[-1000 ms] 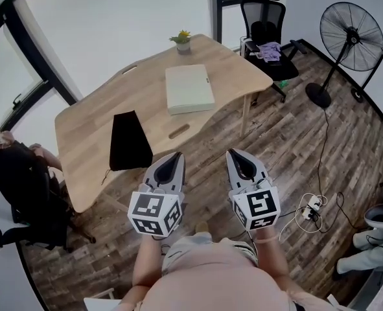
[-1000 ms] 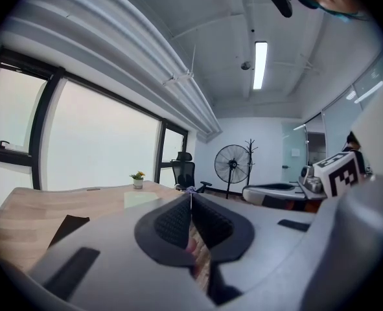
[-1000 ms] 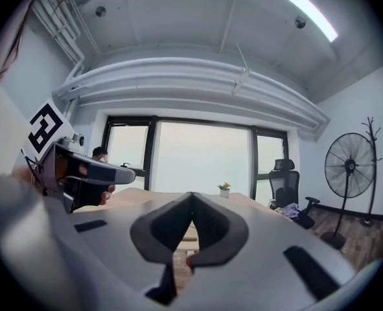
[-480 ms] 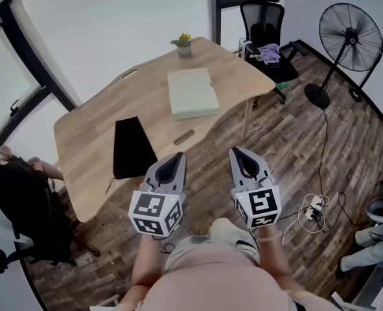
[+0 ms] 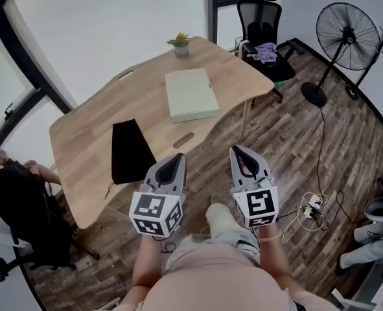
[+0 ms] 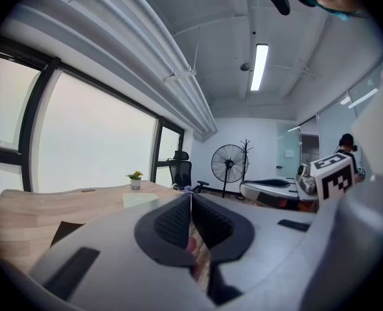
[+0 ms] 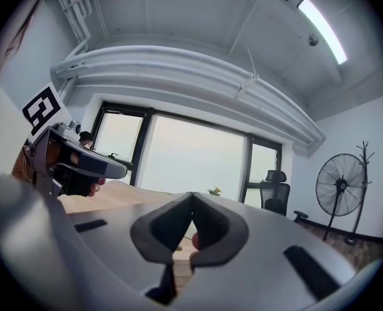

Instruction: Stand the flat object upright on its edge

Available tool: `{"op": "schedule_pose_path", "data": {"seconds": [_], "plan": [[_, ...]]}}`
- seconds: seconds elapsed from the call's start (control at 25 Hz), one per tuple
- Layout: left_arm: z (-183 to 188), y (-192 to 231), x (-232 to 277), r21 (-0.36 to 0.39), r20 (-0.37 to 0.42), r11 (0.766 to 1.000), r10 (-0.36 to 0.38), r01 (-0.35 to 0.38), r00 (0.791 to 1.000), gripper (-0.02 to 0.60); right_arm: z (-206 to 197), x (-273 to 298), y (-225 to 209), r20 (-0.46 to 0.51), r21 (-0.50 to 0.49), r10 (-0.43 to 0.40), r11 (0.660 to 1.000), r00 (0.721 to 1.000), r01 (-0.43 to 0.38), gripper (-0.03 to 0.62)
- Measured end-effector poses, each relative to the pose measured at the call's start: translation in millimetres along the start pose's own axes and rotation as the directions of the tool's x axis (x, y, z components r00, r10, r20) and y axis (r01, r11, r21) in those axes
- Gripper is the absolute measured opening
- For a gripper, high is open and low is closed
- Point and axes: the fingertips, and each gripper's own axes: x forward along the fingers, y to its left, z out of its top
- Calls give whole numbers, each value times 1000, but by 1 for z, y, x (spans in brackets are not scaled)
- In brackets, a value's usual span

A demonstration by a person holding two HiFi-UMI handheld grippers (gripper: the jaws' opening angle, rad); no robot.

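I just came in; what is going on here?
A person holds a gripper in each hand. The left gripper and the right gripper both have their jaws shut on nothing. They are short of the wooden table, where the pale flat box lies flat, not yet touched. A black pouch and a potted plant are also there.

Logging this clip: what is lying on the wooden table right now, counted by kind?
Pale green flat box: 1
Black pouch: 1
Potted plant: 1
Total: 3
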Motion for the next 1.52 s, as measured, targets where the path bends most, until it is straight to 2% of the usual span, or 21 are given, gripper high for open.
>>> {"op": "schedule_pose_path", "data": {"seconds": [0.4, 1.04, 1.52], "plan": [[2, 21, 35, -6, -5, 1000, 1, -1, 1000, 12, -5, 37, -17, 4, 14, 7, 1000, 1000, -7, 0], [11, 62, 128, 3, -66, 1000, -16, 17, 998, 12, -22, 128, -58, -27, 55, 33, 998, 999, -31, 0], [25, 89, 190, -11, -75, 1000, -8, 7, 997, 12, -27, 187, -90, -41, 82, 60, 995, 997, -57, 0]]}}
